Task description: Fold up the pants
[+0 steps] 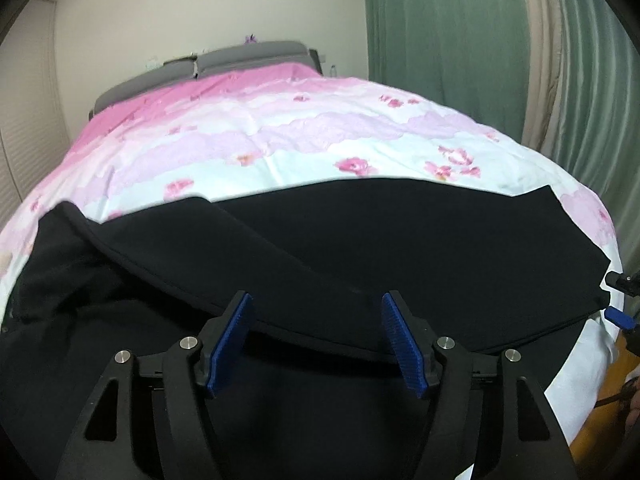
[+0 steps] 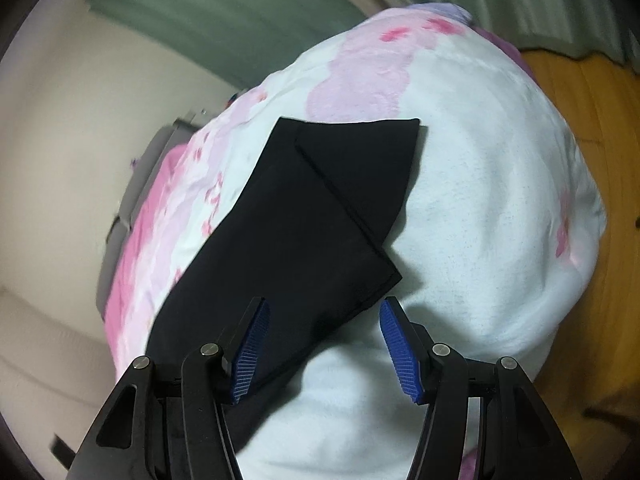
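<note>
Black pants lie on a pink and white floral bedspread, one leg laid over the other. My left gripper is open and empty, just above the near edge of the upper leg. In the right wrist view the leg ends lie stacked but offset, with the hems fanned apart. My right gripper is open and empty, over the near hem corner. The right gripper's blue tip also shows at the far right of the left wrist view.
The bed has a grey headboard at the far end. Green curtains hang to the right. A wooden floor lies beyond the bed's edge. A cream wall stands behind the bed.
</note>
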Tool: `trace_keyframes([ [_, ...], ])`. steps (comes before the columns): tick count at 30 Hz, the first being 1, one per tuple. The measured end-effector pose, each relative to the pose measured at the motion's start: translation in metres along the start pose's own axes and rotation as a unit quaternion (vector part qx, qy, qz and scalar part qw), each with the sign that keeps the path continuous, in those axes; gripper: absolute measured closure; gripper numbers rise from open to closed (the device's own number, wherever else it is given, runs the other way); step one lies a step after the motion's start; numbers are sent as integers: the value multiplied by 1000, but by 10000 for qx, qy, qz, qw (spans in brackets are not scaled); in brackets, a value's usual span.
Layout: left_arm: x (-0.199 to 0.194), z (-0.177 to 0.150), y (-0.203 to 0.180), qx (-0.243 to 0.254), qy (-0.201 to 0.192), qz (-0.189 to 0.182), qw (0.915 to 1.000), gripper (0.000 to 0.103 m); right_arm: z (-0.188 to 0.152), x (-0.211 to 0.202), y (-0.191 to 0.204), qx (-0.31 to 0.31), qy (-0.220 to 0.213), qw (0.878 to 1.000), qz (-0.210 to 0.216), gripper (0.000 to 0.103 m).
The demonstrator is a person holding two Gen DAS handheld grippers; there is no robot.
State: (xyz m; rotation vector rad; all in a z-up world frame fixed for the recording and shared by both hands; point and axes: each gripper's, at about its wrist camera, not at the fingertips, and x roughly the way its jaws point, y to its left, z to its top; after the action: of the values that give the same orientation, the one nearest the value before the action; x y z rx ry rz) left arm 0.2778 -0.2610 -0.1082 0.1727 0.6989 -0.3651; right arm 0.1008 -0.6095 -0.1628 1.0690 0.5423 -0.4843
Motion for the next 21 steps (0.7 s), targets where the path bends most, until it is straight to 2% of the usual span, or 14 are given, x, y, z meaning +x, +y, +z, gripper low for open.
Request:
trace_keyframes([
  [3, 13, -6, 8, -506, 278, -9, 9983, 37, 2, 3, 1, -19, -61, 10000, 0, 46],
  [5, 20, -11, 13, -842, 395, -97, 9956, 37, 3, 6, 3, -79, -60, 10000, -9, 62],
  [6, 23, -12, 13, -911, 427, -135, 9948, 40, 2, 8, 3, -93, -45, 9999, -3, 77],
  [8, 25, -14, 10, -975, 423, -205, 9941, 47, 1, 9, 1, -118, -34, 9999, 24, 86],
  [10, 24, -14, 4, -959, 351, -271, 9944, 55, 1, 7, 1, -173, -103, 9998, 66, 92],
  [11, 25, -15, 1, -921, 332, -321, 9947, 64, 0, 5, 3, -224, -147, 9996, 93, 95],
  [12, 27, -14, -1, -888, 346, -356, 9948, 72, 1, 3, 6, -329, -211, 9992, 122, 95],
  [15, 35, -17, -8, -794, 442, -449, 9949, 85, 2, -2, 12, -551, -298, 9979, 148, 96],
  [21, 23, -12, -16, -716, 262, -508, 9958, 89, 9, -2, 14, -662, -292, 9972, 180, 96],
])
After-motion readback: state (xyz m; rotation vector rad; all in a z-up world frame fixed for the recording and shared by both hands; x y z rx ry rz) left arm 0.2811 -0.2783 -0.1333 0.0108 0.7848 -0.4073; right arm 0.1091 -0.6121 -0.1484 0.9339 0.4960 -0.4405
